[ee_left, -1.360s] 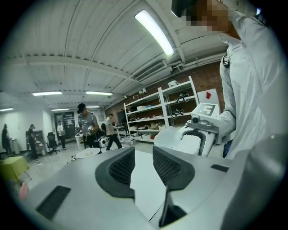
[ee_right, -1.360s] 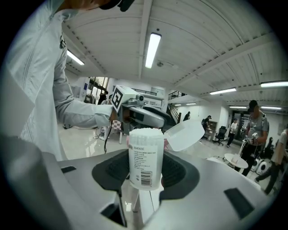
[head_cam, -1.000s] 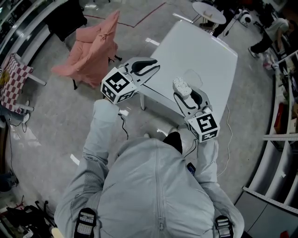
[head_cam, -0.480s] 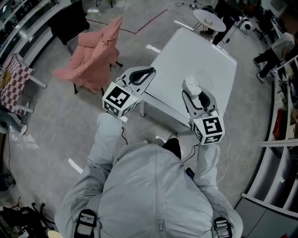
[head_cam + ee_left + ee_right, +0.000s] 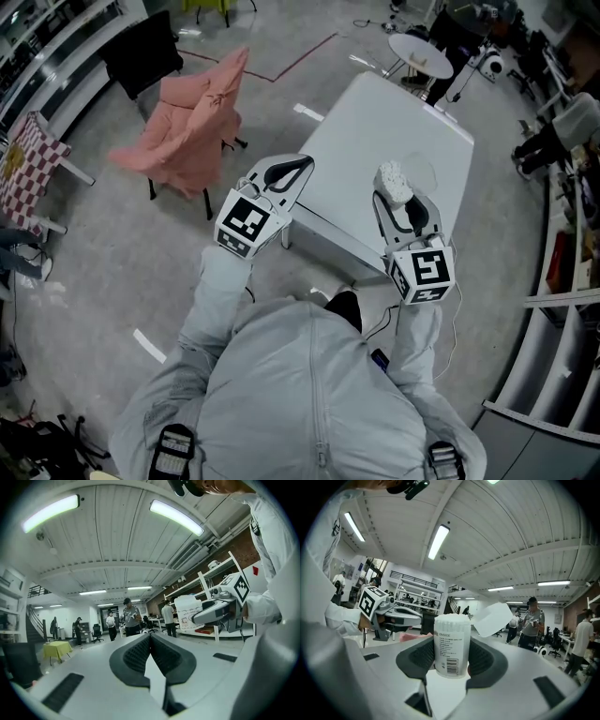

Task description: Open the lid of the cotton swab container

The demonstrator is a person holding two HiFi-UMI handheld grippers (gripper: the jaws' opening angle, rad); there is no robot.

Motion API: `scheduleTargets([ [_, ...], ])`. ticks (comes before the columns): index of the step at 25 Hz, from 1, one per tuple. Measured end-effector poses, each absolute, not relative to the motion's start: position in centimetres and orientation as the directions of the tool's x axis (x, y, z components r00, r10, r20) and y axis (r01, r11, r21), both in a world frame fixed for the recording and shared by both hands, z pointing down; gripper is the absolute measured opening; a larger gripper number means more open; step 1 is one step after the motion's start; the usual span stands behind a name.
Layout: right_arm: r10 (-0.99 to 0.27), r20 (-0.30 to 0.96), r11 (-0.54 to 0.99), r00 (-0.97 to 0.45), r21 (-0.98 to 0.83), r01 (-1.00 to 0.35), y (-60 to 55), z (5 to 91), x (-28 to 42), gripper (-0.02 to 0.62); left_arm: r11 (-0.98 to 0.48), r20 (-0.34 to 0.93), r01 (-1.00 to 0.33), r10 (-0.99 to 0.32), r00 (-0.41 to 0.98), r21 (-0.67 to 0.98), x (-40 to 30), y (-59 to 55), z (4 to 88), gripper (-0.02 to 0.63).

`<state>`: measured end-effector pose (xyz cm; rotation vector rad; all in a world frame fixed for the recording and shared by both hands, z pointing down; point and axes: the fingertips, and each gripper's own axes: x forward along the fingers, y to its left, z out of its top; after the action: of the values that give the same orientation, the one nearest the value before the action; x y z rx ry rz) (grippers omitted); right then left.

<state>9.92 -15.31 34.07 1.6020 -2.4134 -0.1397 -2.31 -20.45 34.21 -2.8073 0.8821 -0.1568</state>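
Note:
A white cotton swab container point(image 5: 452, 644) with a barcode label stands upright between the pads of my right gripper point(image 5: 451, 649), which is shut on it. Its top is uncovered and the swab heads show. Its lid point(image 5: 493, 618) hangs open off the right of the rim. From the head view the container point(image 5: 394, 182) is held in the right gripper point(image 5: 405, 202) over the white table point(image 5: 375, 112), with the lid point(image 5: 422, 171) a faint round outline beside it. My left gripper point(image 5: 302, 163) hovers at the table's left edge. Its jaws are shut with nothing between them point(image 5: 150, 637).
A chair draped in pink cloth point(image 5: 192, 117) stands on the floor left of the table. A small round table point(image 5: 420, 54) is beyond it and shelving point(image 5: 562, 281) runs along the right. Several people point(image 5: 129, 618) stand farther off in the room.
The left gripper's jaws have closed on nothing. The right gripper has carried the container a little to the right and farther over the table.

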Motion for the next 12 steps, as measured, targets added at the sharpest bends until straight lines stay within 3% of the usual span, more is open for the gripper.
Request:
scheduleTargets([
  [12, -0.926, 0.117, 0.377, -0.359, 0.224, -0.899, -15.1, 32.1, 10.0, 0.215, -0.782, 0.016, -0.567, -0.591, 0.807, -0.26, -2.7, -19.4, 31.9, 0.021],
])
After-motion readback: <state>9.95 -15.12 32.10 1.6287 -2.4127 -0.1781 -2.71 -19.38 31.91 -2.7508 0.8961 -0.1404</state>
